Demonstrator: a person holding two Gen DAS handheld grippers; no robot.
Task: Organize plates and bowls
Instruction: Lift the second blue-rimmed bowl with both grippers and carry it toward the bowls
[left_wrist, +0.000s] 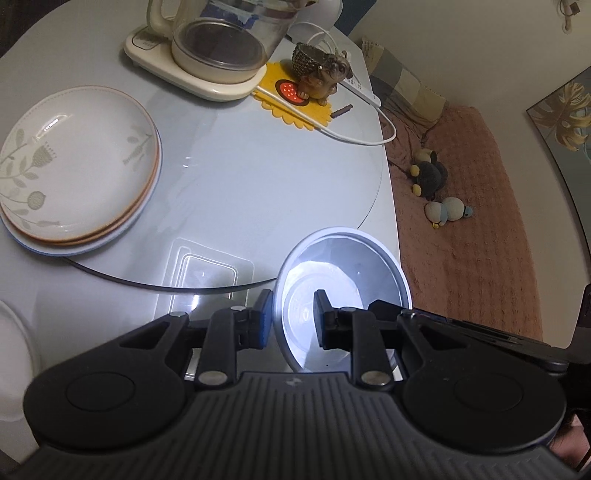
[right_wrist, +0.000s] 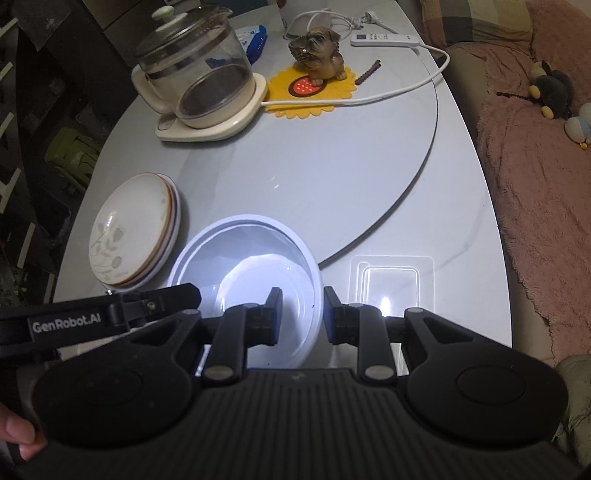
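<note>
A white bowl (left_wrist: 343, 273) (right_wrist: 251, 266) sits near the table's front edge. My left gripper (left_wrist: 293, 314) straddles its left rim, one finger inside and one outside, with a gap to the rim. My right gripper (right_wrist: 301, 314) straddles its right rim the same way. The left gripper's arm (right_wrist: 110, 314) shows in the right wrist view at the bowl's left. A stack of floral plates (left_wrist: 77, 170) (right_wrist: 133, 229) lies to the left of the bowl on the glass turntable (left_wrist: 258, 177). Another white dish edge (left_wrist: 14, 354) shows at the far left.
An electric glass kettle (left_wrist: 218, 40) (right_wrist: 195, 81), a dog figurine (left_wrist: 321, 74) (right_wrist: 317, 51) on a yellow mat, a white cable (right_wrist: 406, 85) and a remote (right_wrist: 384, 38) stand at the back. A clear plastic tray (right_wrist: 388, 277) lies right of the bowl. A pink sofa (left_wrist: 480, 221) borders the table's right edge.
</note>
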